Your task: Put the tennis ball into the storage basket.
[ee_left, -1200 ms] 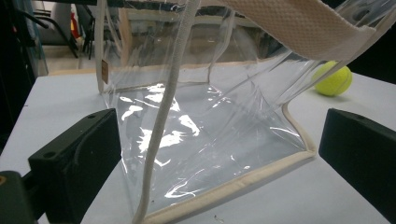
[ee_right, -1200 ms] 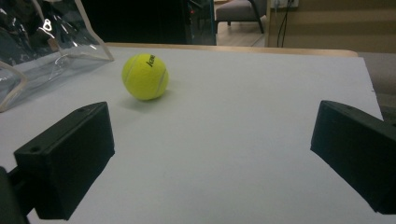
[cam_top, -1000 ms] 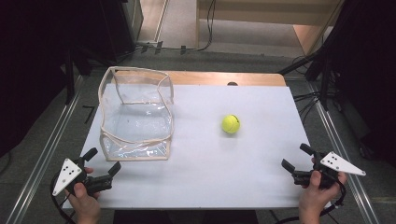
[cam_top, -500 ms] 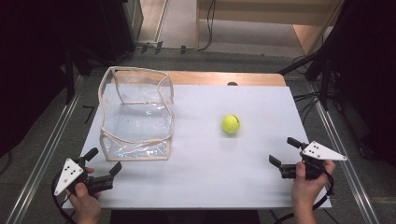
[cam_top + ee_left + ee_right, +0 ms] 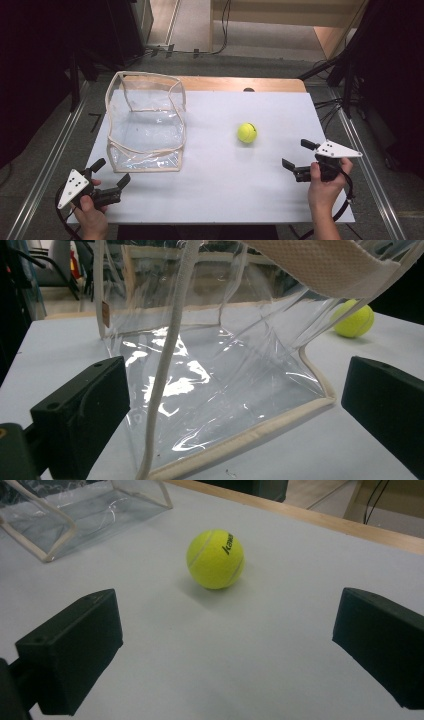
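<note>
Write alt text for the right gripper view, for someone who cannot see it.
A yellow tennis ball sits on a white table, centred ahead of the right tool, whose two black jaws stand wide apart and touch nothing. A clear bag lies at the upper left.

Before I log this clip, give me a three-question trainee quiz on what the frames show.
1. True or false: the ball lies inside the bag.
2. Which tool is nearer the ball? A) left tool B) right tool
3. Fill in: the jaws of both tools stand ____.

Key:
1. False. The ball rests on the bare table, to the right of the bag.
2. B. The right tool points at the ball; the left tool faces the bag's near edge.
3. Open, with nothing between them.
</note>
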`<state>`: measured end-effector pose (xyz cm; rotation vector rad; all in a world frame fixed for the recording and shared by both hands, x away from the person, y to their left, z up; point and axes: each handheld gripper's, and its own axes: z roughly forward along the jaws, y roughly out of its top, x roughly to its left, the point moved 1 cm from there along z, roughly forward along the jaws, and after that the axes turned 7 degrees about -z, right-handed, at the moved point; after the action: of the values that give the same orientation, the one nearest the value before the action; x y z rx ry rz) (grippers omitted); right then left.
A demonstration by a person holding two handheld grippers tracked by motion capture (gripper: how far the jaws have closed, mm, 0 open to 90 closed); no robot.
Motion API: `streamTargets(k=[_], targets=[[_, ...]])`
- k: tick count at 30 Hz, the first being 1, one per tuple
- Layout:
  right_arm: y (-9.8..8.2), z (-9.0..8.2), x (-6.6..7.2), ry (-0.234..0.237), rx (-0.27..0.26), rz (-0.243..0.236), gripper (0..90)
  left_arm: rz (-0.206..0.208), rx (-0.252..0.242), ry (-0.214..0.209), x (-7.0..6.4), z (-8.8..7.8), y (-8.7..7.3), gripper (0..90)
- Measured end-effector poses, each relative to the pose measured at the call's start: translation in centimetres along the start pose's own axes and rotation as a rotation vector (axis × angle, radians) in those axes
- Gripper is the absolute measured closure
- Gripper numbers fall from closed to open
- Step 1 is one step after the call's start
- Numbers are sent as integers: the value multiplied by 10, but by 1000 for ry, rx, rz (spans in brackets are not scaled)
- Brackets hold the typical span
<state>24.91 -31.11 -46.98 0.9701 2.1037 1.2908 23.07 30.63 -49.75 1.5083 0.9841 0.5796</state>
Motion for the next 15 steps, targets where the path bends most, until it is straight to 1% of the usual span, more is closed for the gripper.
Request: streamTargets(k=[10, 12, 13, 15], targets=[[18, 13, -4, 18, 42, -34, 0, 0, 0, -2, 0, 0, 0, 0], [22, 19, -4, 24, 68, -46, 0, 1, 0, -1, 0, 0, 0, 0], [22, 19, -4, 24, 68, -46, 0, 0, 0, -2, 0, 0, 0, 0], [25, 23, -5, 32, 86, -54, 0, -1, -1, -2, 0, 0, 0, 0]])
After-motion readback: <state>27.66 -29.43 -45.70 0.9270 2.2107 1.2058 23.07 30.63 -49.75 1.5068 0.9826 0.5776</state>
